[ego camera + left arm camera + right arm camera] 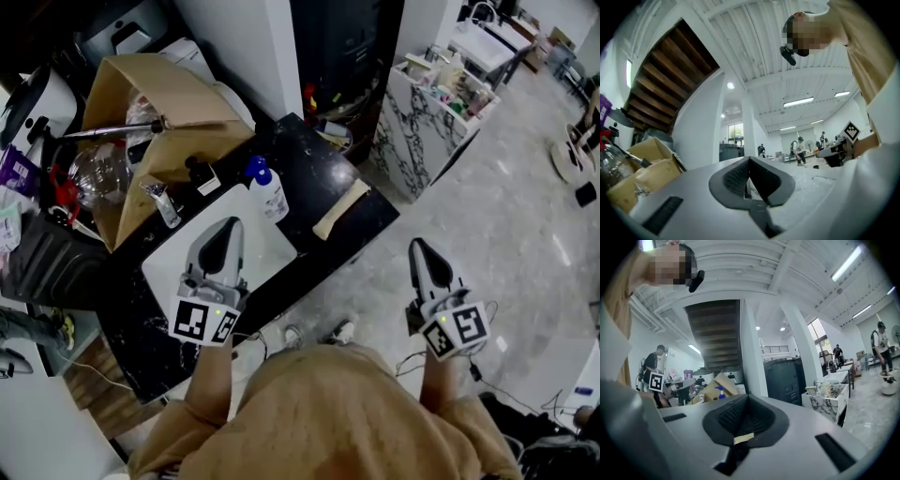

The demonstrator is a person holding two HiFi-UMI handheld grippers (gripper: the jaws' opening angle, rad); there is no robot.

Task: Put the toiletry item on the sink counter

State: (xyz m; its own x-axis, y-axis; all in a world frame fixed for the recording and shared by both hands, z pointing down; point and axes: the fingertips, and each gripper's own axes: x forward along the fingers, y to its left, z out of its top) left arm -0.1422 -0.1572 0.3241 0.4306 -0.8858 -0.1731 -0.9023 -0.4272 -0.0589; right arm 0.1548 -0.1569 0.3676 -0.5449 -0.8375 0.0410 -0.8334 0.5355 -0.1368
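My left claw [228,225] and right claw [417,247] are both closed on nothing. The blue-capped bottle [269,190] stands upright on the worktop [323,173] at the basin's [267,242] far edge and looks placed. I'd back off high, so as not to tip it.

Marble floor [487,187], white pillar [751,357] (dark staircase [715,333] beside).
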